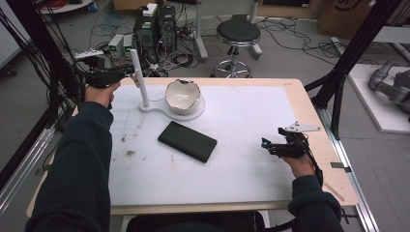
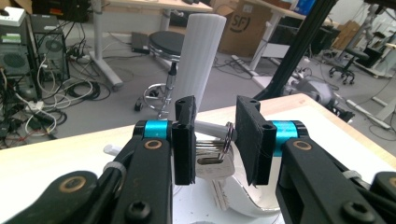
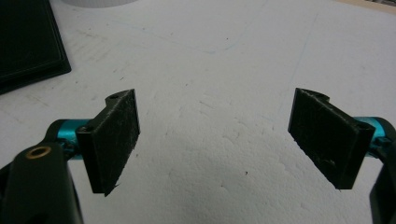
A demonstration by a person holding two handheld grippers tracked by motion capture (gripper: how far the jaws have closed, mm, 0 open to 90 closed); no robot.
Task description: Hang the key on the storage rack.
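Note:
A white ribbed post [image 1: 139, 72] [image 2: 198, 56] stands on a white stand [image 1: 154, 109] at the back left of the table. A short peg juts from the post, and a bunch of keys [image 2: 212, 163] hangs from it by its ring [image 2: 228, 135]. My left gripper [image 1: 129, 71] [image 2: 215, 122] is raised level at that peg, its pads closed against both sides of the keys. My right gripper [image 1: 267, 143] [image 3: 215, 140] rests low at the right of the white tabletop [image 3: 224, 56], jaws wide apart with nothing between them.
A white bowl with a chipped rim [image 1: 183, 94] sits on the stand beside the post. A flat black case [image 1: 187, 141] [image 3: 28, 42] lies mid-table. Beyond the far edge stand a stool [image 1: 238, 33], computer towers [image 1: 154, 29] and floor cables. Black frame legs [image 1: 338, 77] rise at right.

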